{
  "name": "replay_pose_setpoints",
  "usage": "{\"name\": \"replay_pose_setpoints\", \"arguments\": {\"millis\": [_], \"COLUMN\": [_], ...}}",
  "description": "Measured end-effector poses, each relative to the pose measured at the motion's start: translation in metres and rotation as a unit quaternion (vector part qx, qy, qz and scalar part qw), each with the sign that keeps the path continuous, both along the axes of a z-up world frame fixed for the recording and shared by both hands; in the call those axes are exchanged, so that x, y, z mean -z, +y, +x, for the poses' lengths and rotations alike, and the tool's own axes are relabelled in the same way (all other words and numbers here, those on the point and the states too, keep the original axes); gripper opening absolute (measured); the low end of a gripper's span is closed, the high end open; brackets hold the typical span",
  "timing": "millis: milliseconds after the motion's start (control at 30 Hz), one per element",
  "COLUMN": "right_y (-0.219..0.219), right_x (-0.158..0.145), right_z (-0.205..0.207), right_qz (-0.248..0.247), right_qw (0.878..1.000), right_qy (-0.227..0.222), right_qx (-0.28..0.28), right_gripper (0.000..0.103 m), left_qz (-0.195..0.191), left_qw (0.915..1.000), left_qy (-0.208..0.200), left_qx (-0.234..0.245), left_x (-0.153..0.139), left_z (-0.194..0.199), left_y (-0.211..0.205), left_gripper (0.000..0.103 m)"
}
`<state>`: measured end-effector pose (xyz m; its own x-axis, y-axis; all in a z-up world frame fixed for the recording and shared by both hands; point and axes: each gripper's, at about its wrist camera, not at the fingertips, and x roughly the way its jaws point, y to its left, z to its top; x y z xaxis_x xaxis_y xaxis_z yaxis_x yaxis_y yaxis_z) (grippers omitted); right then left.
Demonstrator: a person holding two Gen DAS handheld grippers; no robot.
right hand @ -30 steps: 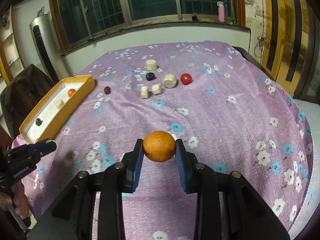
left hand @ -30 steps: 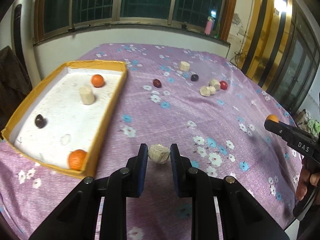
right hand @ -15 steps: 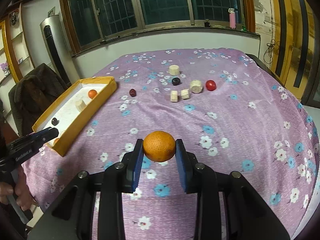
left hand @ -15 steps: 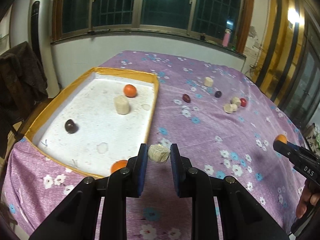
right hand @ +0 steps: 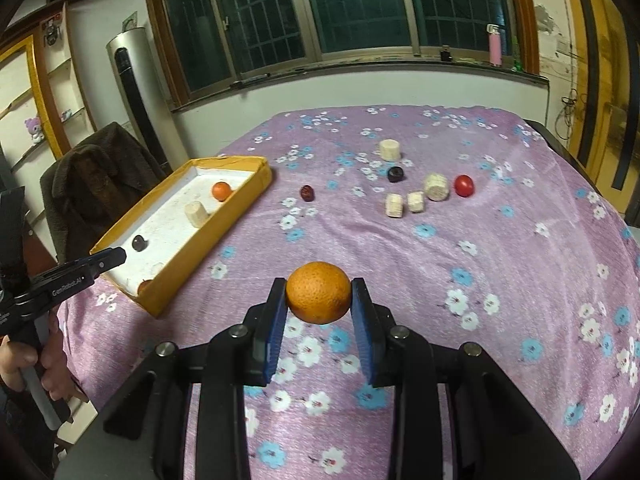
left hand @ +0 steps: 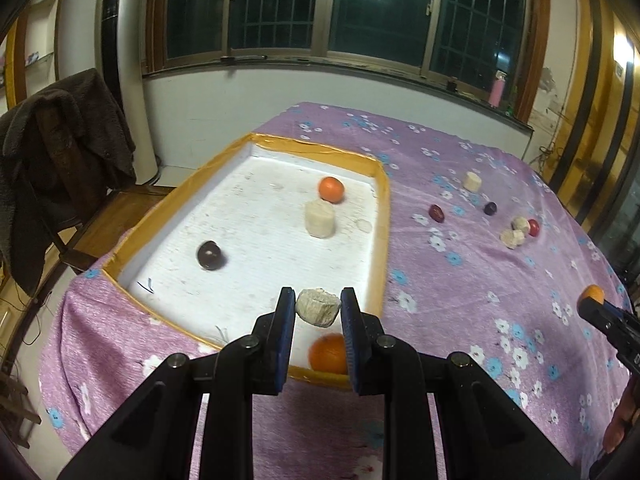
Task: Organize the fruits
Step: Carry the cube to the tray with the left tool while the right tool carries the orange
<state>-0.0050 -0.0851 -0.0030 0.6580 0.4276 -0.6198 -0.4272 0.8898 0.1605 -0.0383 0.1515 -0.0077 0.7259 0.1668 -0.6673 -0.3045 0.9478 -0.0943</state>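
Observation:
My left gripper [left hand: 318, 312] is shut on a pale beige fruit chunk [left hand: 318, 307], held above the near right corner of the yellow-rimmed white tray [left hand: 382, 216]. Inside the tray lie a small orange [left hand: 331, 189], a beige cylinder piece [left hand: 319, 219], a dark round fruit [left hand: 209, 255] and another orange [left hand: 328, 354] at the near edge. My right gripper [right hand: 319, 300] is shut on an orange [right hand: 318, 297], held over the purple flowered cloth, right of the tray [right hand: 224, 224]. On the cloth lie beige chunks [right hand: 435, 187], a red fruit [right hand: 464, 185] and dark fruits [right hand: 307, 193].
A chair draped with a dark coat [left hand: 60, 168] stands left of the table. A tall white fan unit [left hand: 120, 60] and windows are behind. The left gripper [right hand: 110, 258] and the hand holding it [right hand: 28, 364] show in the right wrist view.
Both grippers moved left toward the tray with their fruits still held. The left one now hangs over the tray's near corner instead of the cloth beside it.

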Motion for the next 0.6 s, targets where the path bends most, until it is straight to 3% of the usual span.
{"name": "replay_pose_setpoints", "arguments": {"millis": [600], "right_y": [0.014], "right_x": [-0.007], "right_z": [-0.002], "right_qz": [-0.004], "right_qw": [1.0], "right_qy": [-0.002], "right_qx": [-0.004], "right_gripper": [0.033], "left_qz": [0.016], "left_qw": [0.9998], "left_qy": [0.003], "left_qx": [-0.01], "left_x": [-0.006], "left_z": [0.012], "left_y": [0.021], "left_gripper": [0.022]}}
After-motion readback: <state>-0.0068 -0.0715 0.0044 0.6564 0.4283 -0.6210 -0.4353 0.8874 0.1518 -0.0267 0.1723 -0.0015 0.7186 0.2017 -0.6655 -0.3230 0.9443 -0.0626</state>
